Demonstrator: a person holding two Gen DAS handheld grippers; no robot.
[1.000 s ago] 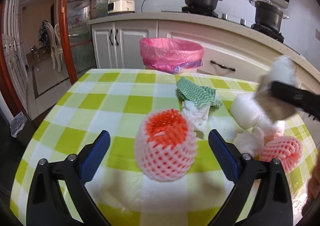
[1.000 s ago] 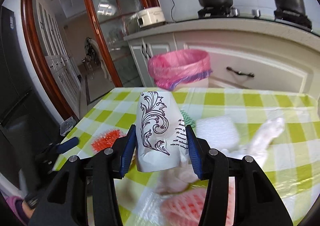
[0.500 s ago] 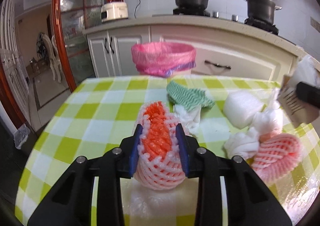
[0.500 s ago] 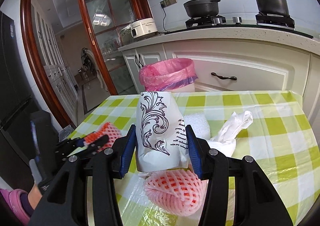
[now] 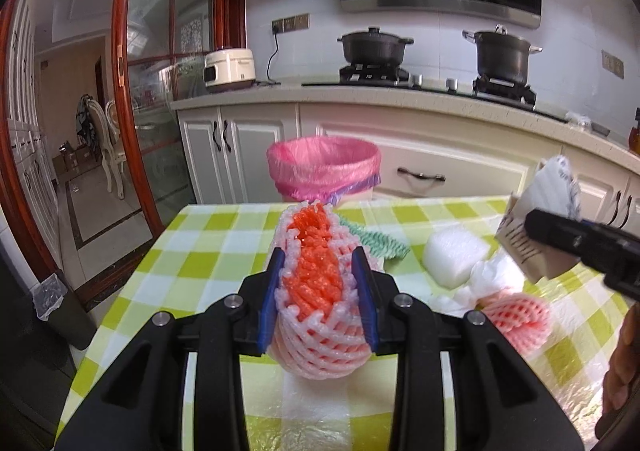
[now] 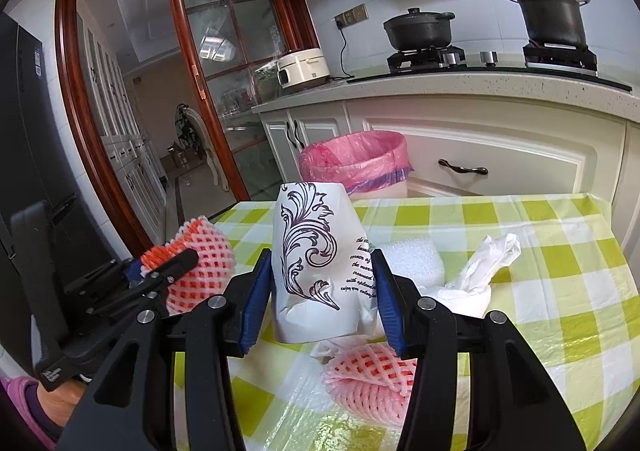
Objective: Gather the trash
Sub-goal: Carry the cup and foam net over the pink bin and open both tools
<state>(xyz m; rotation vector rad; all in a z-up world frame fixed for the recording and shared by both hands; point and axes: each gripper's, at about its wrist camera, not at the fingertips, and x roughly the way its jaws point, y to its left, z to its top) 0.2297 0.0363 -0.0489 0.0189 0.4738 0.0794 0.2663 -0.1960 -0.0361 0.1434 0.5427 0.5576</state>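
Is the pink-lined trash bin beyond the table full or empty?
Cannot tell. The trash bin stands open with its pink bag folded over the rim, but both views look across its top, so the inside stays hidden; nothing pokes above the rim.

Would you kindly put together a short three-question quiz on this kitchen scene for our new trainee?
1. True or false: the left tongs are shut on a foam fruit net.
2. What do the right tongs hold: A) a green cloth, B) a white paper cup with a purple scroll print, C) a white foam block?
3. What colour is the liner of the trash bin beyond the far edge of the checked table?

Key: 1 true. 2 B. 3 pink.
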